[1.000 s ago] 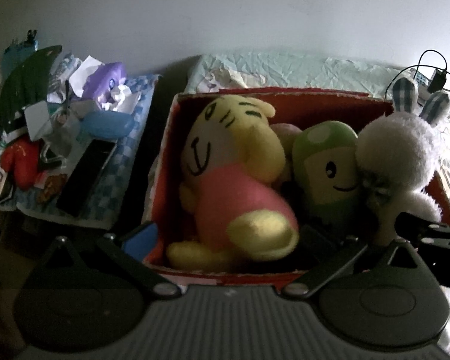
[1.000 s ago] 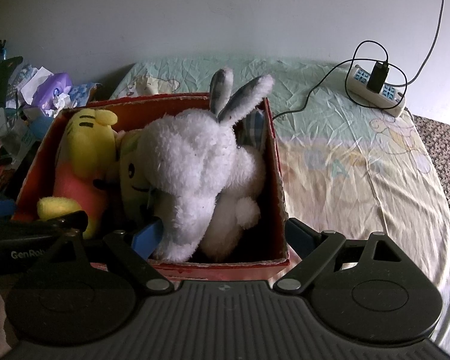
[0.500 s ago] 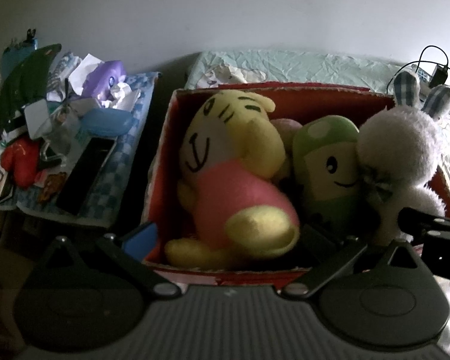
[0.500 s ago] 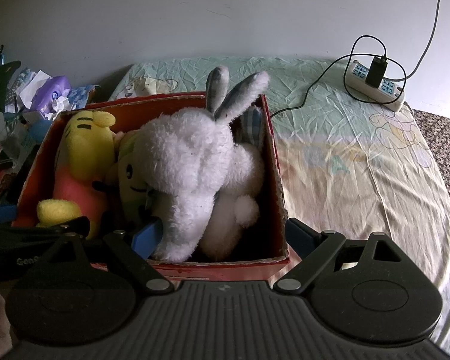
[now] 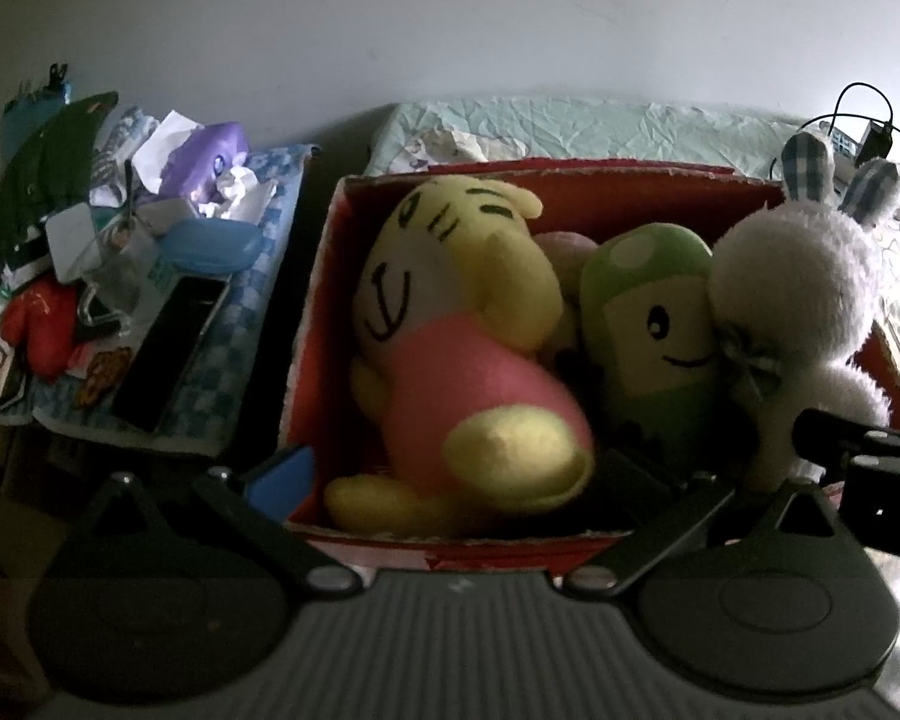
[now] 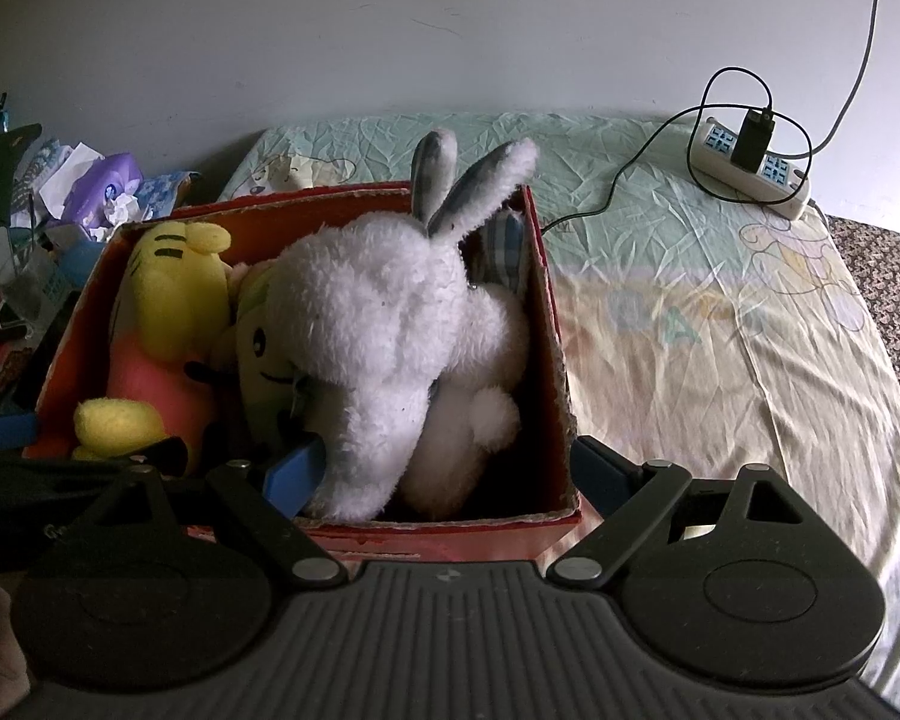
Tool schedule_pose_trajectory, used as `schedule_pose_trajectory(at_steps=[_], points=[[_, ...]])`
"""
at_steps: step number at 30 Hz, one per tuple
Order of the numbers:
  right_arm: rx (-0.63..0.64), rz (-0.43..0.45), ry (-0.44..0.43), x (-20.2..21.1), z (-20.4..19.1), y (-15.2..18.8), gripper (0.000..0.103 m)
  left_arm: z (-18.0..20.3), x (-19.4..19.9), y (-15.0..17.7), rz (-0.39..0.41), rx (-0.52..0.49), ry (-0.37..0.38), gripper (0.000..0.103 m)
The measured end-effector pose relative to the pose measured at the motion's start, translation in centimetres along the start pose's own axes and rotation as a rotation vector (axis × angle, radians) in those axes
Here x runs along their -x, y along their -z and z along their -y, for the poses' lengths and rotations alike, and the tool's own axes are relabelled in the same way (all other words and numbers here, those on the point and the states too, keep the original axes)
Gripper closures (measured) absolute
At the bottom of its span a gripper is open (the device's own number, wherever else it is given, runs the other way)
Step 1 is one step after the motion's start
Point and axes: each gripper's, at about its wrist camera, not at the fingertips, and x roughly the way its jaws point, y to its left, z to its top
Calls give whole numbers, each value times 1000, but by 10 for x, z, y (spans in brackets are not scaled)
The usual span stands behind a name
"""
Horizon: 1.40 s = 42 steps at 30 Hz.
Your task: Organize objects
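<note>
Broadly, a bed [image 6: 720,324] under a pale printed sheet fills the right wrist view from 12 to 4 o'clock, with a red cardboard box [image 6: 549,324] resting on it at centre. Three plush toys crowd the box: a white rabbit [image 6: 384,330] at its 3 o'clock side, ears poking above the rim, a green smiling plush [image 5: 654,330] in the middle, and a yellow and pink plush [image 5: 468,360] at its 9 o'clock side. Toward 9 o'clock of the left wrist view a cluttered heap [image 5: 108,264] sits beside the box. At 1 o'clock on the bed lies a white power strip [image 6: 756,171]. The left gripper [image 5: 456,471] is spread wide across the box's near wall, empty. The right gripper [image 6: 450,474] is likewise spread, its left finger inside the box against the rabbit, its right finger outside the wall.
</note>
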Motion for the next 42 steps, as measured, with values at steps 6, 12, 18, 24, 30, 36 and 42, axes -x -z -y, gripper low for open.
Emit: schedule_pose_trajectory(at_steps=[6, 12, 18, 24, 30, 36, 42], points=[[-14, 10, -1, 0, 1, 0, 13, 1, -1, 0, 0, -2, 1, 1], [-24, 18, -6, 1, 1, 1, 13, 2, -1, 0, 6, -3, 2, 1], [-32, 20, -12, -1, 2, 1, 13, 3, -4, 0, 3, -9, 1, 1], [-31, 27, -13, -1, 1, 2, 13, 3, -7, 0, 0, -15, 2, 1], [-25, 32, -13, -1, 1, 1, 13, 4, -9, 0, 0, -21, -1, 1], [-22, 35, -9, -3, 0, 0, 12, 5, -11, 0, -4, -21, -2, 1], [-15, 41, -6, -3, -1, 1, 11, 5, -16, 1, -13, -15, 0, 1]])
